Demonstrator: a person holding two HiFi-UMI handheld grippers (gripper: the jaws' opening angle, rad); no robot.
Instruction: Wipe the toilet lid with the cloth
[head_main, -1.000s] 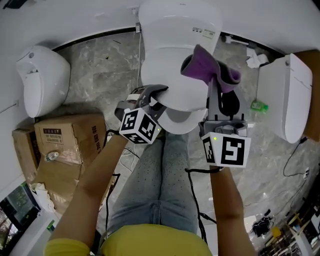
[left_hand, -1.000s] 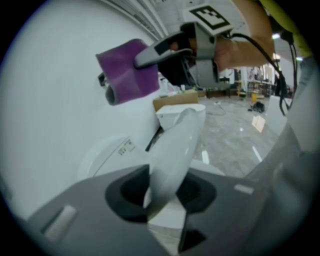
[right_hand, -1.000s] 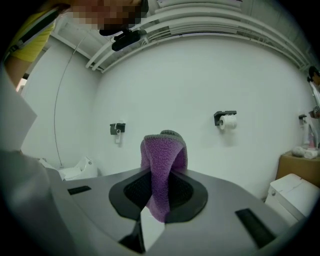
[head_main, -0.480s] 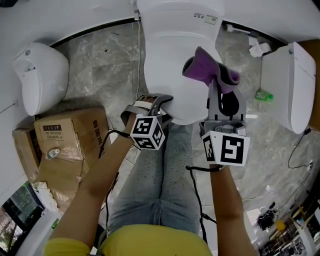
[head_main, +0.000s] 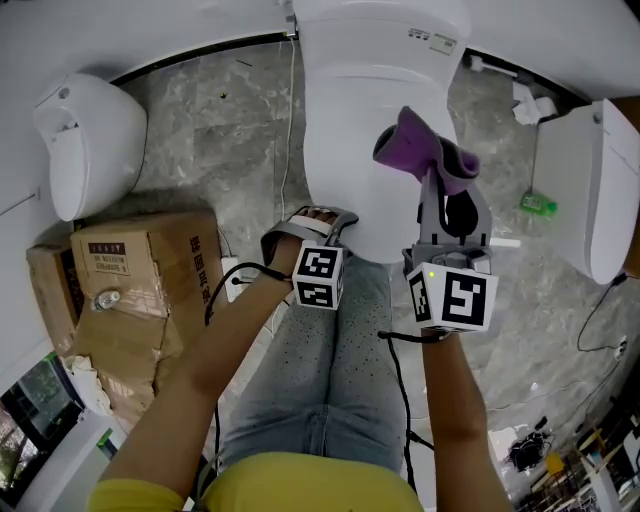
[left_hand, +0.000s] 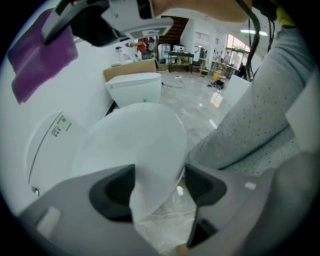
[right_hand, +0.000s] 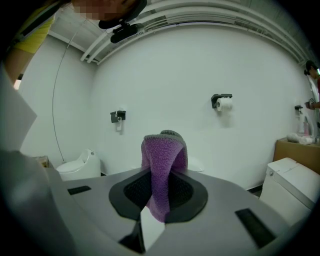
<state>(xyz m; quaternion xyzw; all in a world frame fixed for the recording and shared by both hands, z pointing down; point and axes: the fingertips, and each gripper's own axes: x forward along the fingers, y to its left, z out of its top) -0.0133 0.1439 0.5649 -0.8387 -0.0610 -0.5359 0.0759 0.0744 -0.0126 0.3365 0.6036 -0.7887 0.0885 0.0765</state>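
Above toilet lid (head_main: 372, 120), right tongs (head_main: 441, 178) hold cloth (head_main: 416, 148) level.

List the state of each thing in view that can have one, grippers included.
White plastic toilet lid: closed, front edge between the left gripper jaws.
Left gripper: jaws opening, not pressing on the lid.
Purple terry cloth: bunched, clamped, sticking up out of the jaws.
Right gripper: jaws shut on the cloth.
Brown cardboard box: closed.
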